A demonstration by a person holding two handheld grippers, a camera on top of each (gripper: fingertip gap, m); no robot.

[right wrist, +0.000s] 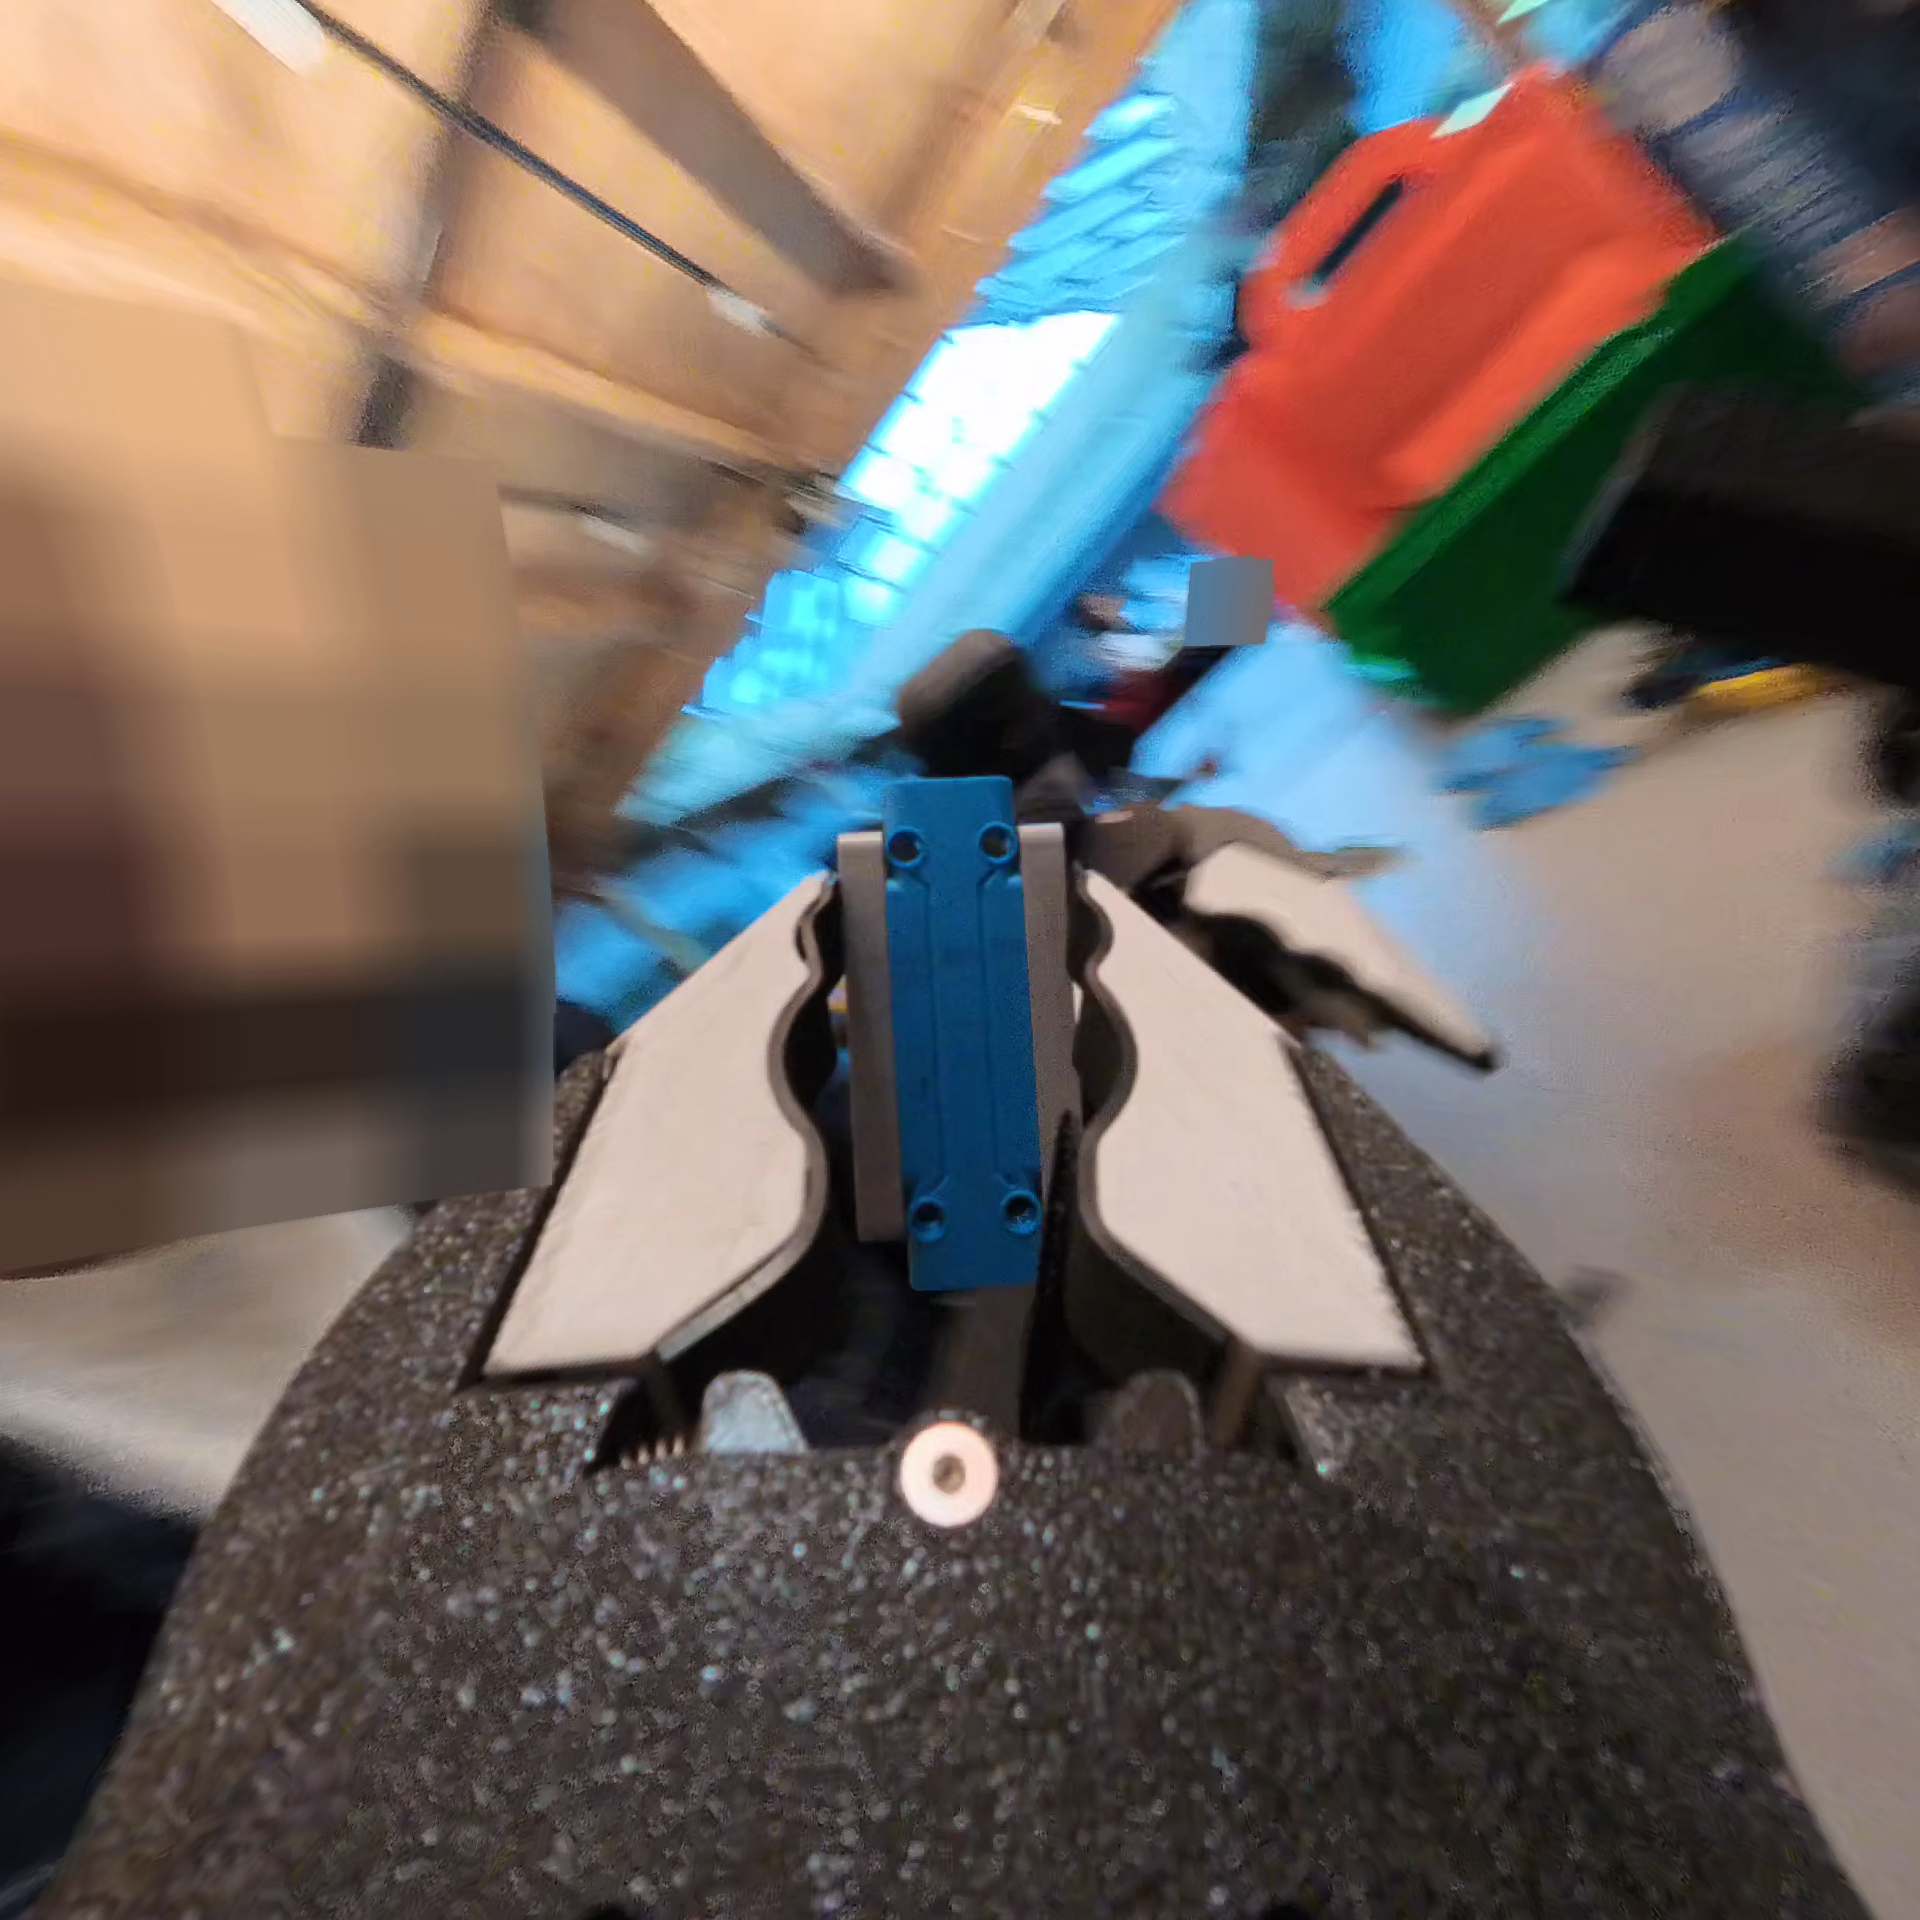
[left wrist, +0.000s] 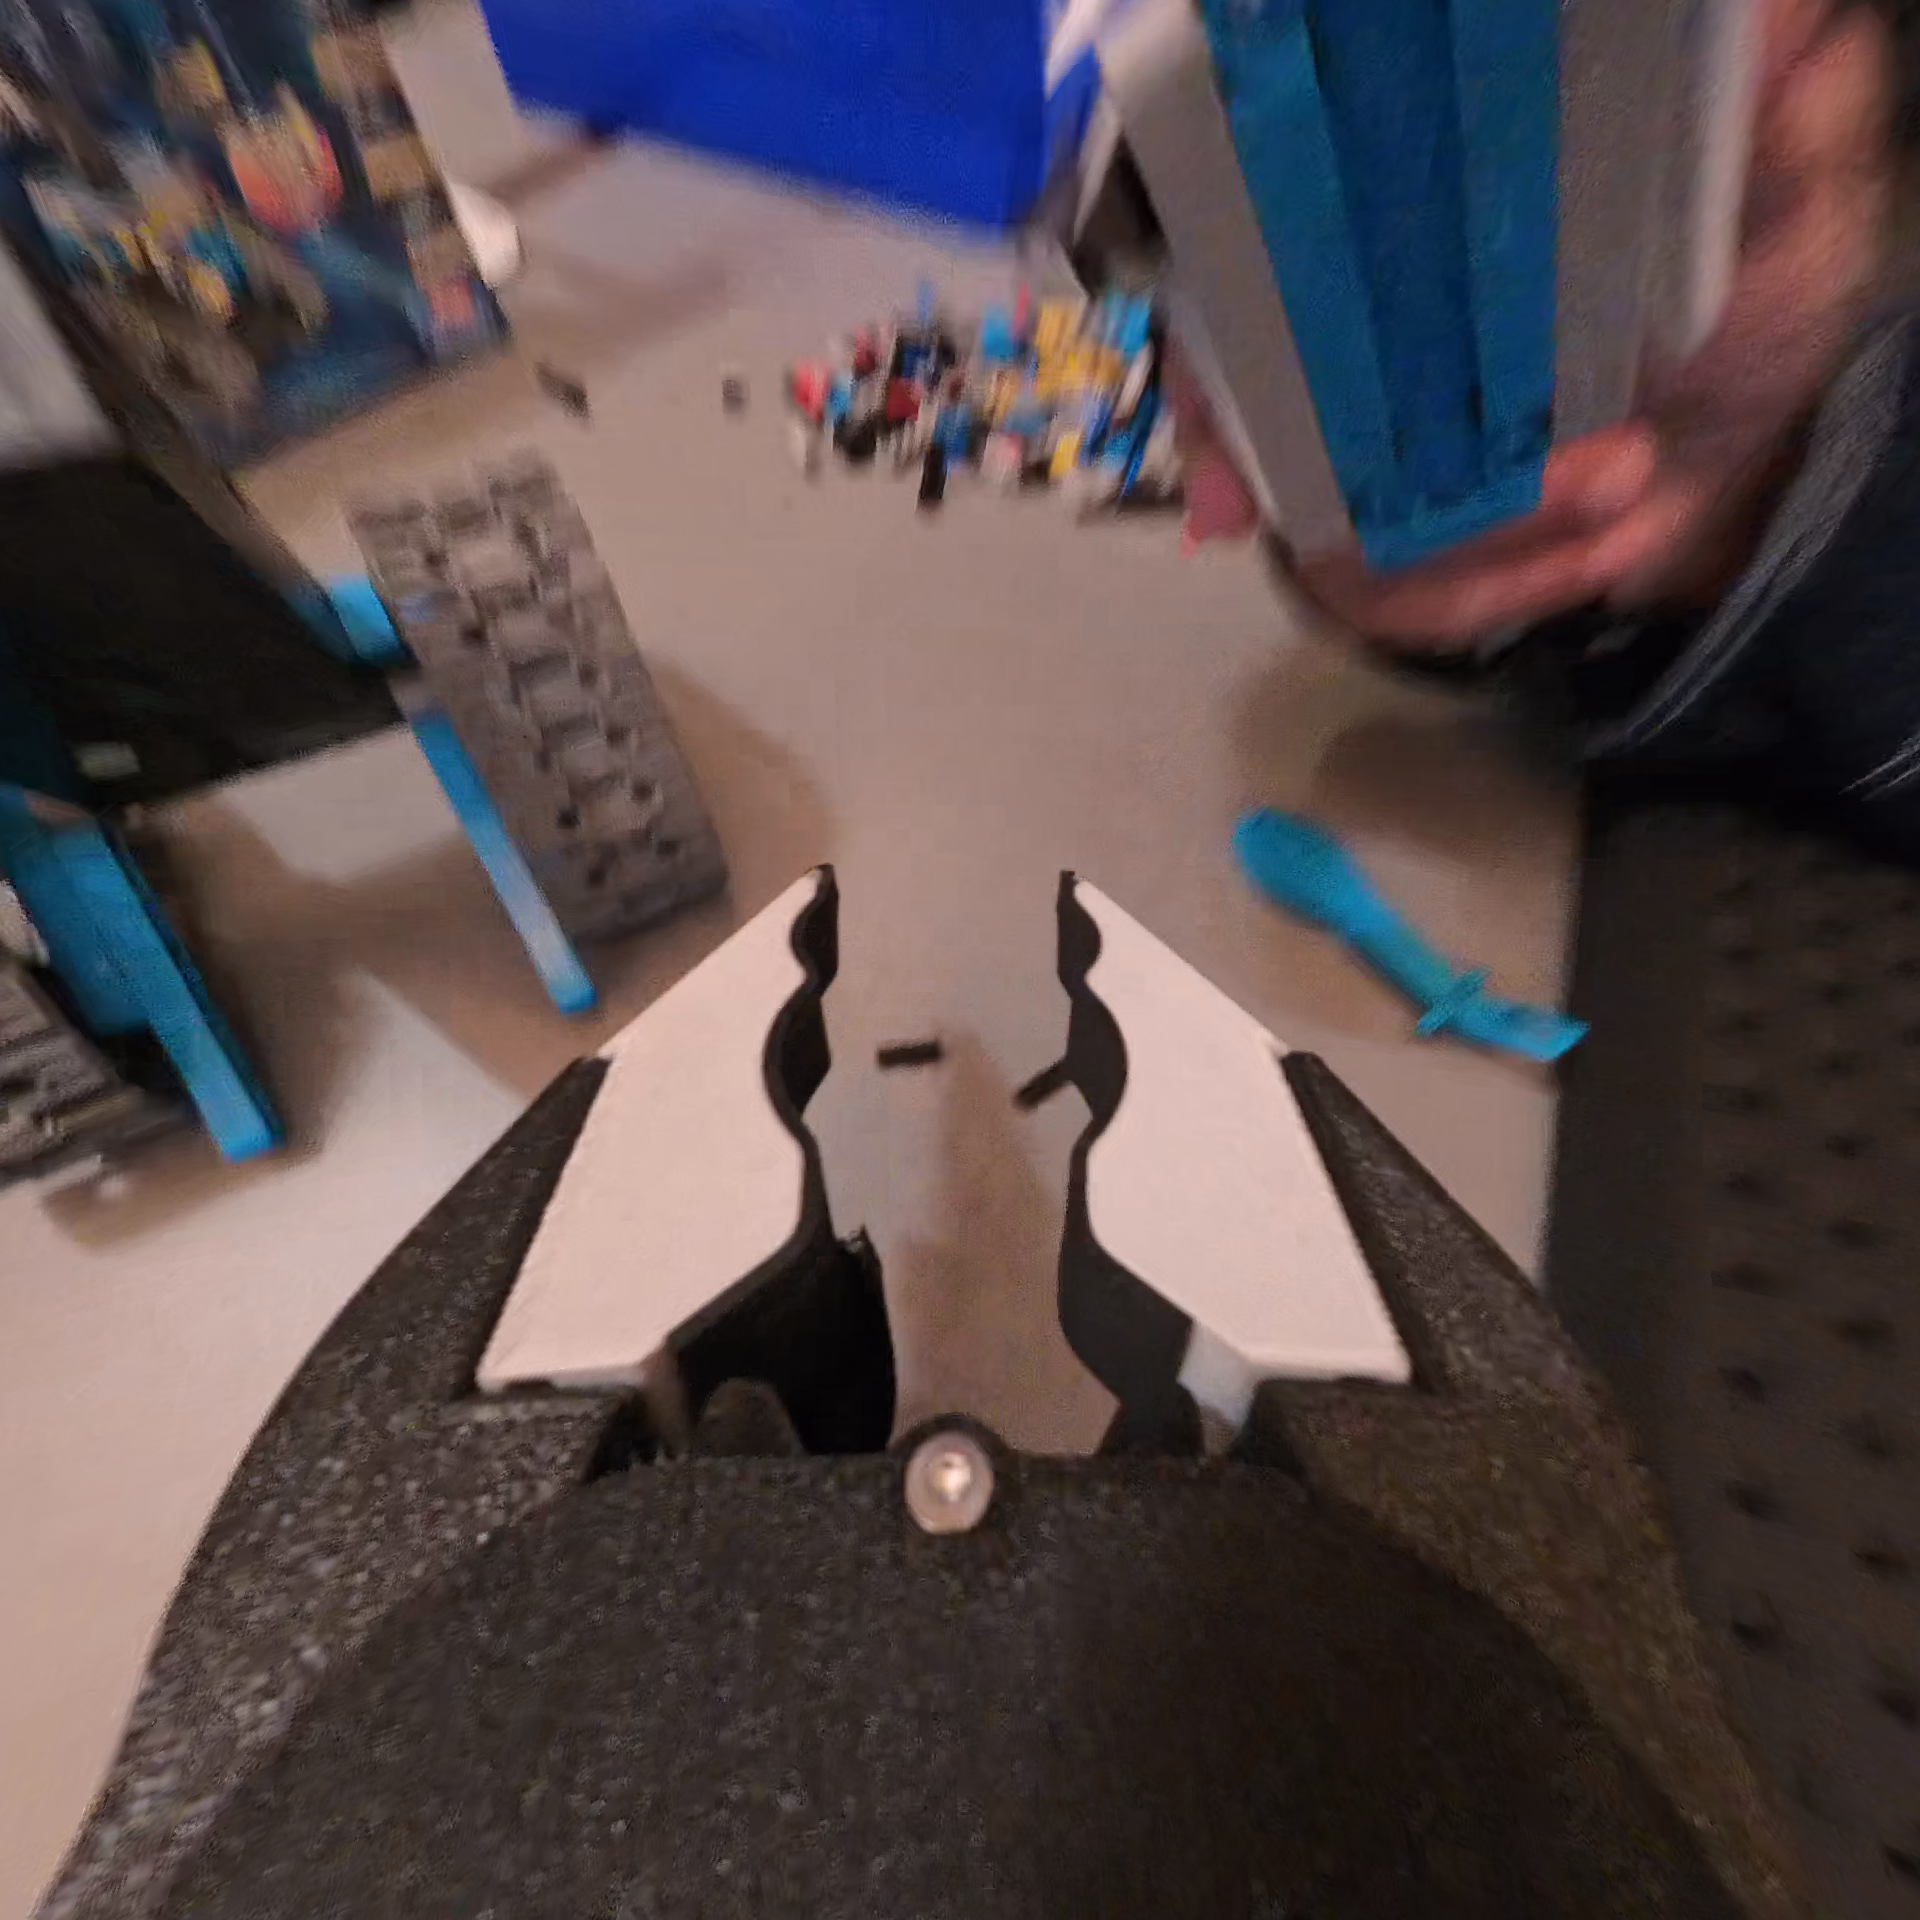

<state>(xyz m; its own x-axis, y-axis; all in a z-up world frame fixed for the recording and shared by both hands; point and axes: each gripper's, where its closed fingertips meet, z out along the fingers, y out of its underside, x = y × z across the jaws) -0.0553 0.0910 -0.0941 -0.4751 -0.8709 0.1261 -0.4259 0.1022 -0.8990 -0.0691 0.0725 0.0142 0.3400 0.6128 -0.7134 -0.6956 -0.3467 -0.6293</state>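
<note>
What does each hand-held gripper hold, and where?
Right hand-held gripper: blue-and-grey plate assembly, clamped by its side edges. Left hand-held gripper: nothing.

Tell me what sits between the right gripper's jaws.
A flat blue plastic plate with corner holes, backed by a grey piece, stands clamped between them, seen in the right wrist view.

Honestly nothing readable here, both views are too blurry; the colourful box (left wrist: 260,208) at the left has print, but it's just smeared.
</note>
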